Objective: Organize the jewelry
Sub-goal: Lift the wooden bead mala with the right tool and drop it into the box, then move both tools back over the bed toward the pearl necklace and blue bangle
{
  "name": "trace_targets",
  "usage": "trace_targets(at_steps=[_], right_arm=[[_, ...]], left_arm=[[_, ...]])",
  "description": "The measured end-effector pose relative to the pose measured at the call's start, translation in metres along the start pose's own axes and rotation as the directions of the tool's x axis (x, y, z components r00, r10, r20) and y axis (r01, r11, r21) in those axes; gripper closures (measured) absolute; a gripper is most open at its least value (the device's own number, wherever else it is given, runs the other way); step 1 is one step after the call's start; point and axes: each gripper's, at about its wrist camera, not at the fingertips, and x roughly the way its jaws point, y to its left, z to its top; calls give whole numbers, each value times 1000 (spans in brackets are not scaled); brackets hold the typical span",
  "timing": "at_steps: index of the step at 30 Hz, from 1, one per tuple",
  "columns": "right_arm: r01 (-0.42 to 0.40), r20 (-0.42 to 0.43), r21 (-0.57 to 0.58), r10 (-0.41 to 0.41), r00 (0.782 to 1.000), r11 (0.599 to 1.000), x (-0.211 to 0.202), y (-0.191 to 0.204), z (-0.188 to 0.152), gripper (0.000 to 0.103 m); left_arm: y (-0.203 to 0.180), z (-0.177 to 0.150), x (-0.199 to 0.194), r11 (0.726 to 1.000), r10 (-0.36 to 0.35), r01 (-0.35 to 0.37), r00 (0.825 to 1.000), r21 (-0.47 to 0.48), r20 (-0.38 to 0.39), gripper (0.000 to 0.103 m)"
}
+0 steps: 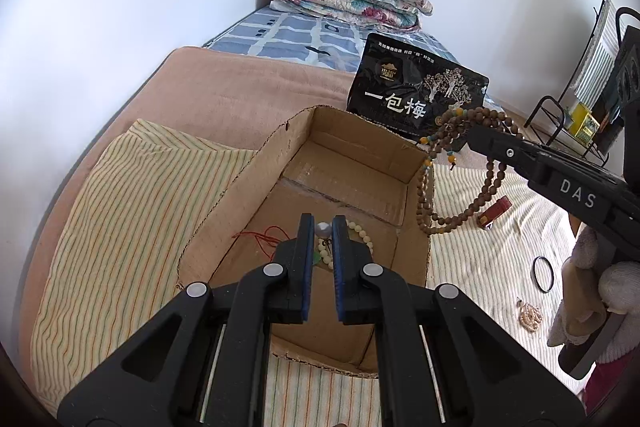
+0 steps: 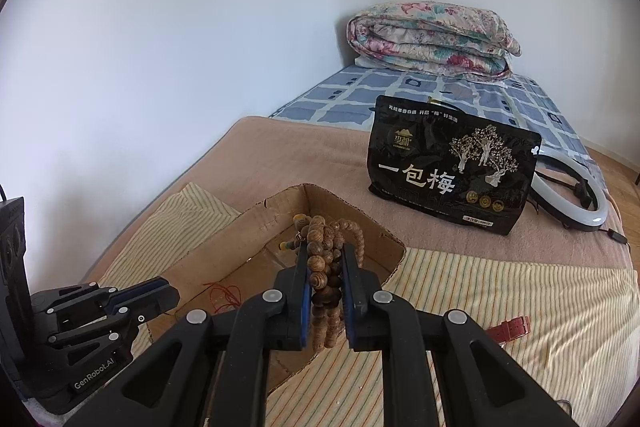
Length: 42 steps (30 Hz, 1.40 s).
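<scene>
Right wrist view: "GenRobot.AI" on left tool (image 2: 160, 293), "一包梅" on black pouch (image 2: 448, 163).

A bed (image 2: 304, 147) with a tan blanket carries a striped cloth (image 1: 120, 195), a black snack bag (image 2: 452, 163) and a folded floral quilt (image 2: 432, 39). On the cloth lie an open cardboard box (image 1: 248, 183), a black ring (image 1: 543, 274), a red strap (image 2: 512, 327) and a small pearl piece (image 1: 530, 315).
</scene>
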Motion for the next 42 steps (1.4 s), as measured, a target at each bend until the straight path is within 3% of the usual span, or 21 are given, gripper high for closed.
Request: trace_targets(at_steps=[13,16,18,19,20,22,35,42], right_arm=[[-11,-92,52,16,996,999,48,-15,-10,91],[0,-96,73,7,995,997,51,-19,-12,78],[9,-95,85,-1,995,996,51,-22,-12,57],[21,-95,89,-13,995,996,50,-23,-11,41],[29,-89,91,-21,996,995,48,-24,-11,34],[35,-74,91,-28,997,995,45,-24,-10,22],[54,-57,74,-49,997,996,30,-21,-5,6],[55,-33,76,-53,998,996,12,-22,-3,5]], left_arm=[[2,-8,21,1000,7,-7,998,2,-67,96],[-2,-7,22,1000,-2,2,998,7,-71,96],[-5,-7,22,1000,3,-3,997,14,-71,96],[-6,-7,23,1000,2,-1,997,17,-74,90],[-7,-7,24,1000,3,-2,997,19,-78,69],[-7,-7,22,1000,7,-6,998,12,-65,46],[-11,-4,14,1000,11,-11,999,-1,-50,44],[-25,-2,2,1000,6,-6,1000,9,-19,44]])
